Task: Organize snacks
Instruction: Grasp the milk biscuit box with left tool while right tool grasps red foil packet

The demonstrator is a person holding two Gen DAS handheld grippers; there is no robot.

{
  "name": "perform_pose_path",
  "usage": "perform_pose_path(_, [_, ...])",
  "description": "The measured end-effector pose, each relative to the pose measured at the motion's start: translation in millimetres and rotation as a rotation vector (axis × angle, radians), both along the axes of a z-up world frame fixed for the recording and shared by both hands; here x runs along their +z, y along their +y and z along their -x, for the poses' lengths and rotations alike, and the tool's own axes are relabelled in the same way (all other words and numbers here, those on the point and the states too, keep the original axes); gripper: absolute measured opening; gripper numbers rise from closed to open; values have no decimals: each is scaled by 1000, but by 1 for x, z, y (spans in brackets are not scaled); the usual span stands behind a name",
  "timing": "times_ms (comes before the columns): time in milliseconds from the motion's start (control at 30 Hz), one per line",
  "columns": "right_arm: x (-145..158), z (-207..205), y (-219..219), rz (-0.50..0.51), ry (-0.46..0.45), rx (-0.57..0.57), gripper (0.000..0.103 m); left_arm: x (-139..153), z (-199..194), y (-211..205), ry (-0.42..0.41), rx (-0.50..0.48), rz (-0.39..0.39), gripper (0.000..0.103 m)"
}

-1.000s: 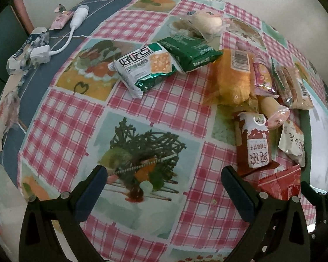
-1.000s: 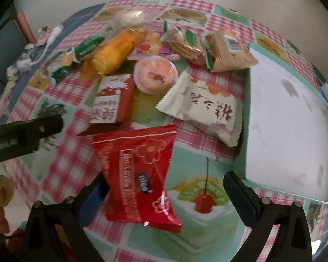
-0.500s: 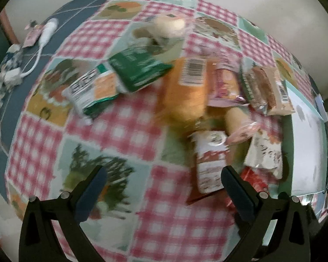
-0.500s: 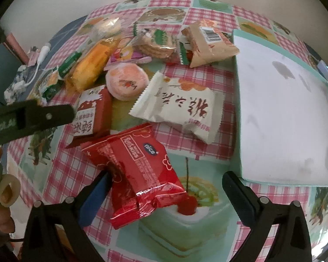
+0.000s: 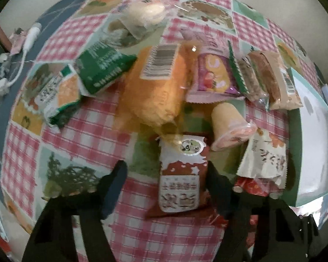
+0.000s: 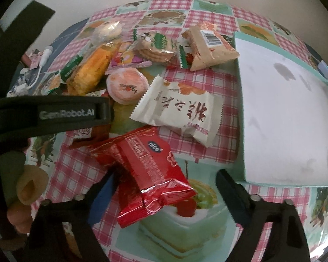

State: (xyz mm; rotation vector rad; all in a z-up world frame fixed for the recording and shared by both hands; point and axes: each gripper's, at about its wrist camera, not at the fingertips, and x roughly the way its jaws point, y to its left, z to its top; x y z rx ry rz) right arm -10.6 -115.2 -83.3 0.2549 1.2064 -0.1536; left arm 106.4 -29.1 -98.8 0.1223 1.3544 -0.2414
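Observation:
Several snack packets lie heaped on a checked tablecloth. My left gripper (image 5: 166, 174) is open, its fingers on either side of a brown-and-white packet (image 5: 180, 174) that lies flat. The left gripper's body crosses the right wrist view (image 6: 54, 113) and covers that packet. My right gripper (image 6: 164, 181) is open around a red foil packet (image 6: 146, 168) lying on the cloth. A white packet with dark writing (image 6: 179, 111) lies just beyond it. An orange cake packet (image 5: 155, 89) and green packets (image 5: 100, 69) lie further back.
A mint-rimmed white tray (image 6: 284, 118) sits to the right of the pile and also shows in the left wrist view (image 5: 312, 144). A white cable and plug (image 5: 21, 50) lie at the far left on the dark table part.
My left gripper has moved right and forward, now straddling the brown-and-white packet, its jaws narrower. My right gripper has come closer to the red packet, which has turned.

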Motion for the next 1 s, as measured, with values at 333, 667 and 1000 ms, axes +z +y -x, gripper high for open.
perform_pose_path(333, [9, 2, 13, 3, -41, 21, 68, 7, 7, 25, -12, 54, -4, 42])
perform_pose_path(667, [38, 19, 3, -10, -137, 17, 67, 41, 30, 46, -76, 97, 23, 41])
perform_pose_path(1000, [64, 34, -47, -64, -231, -139, 67, 89, 46, 25, -147, 65, 67, 41])
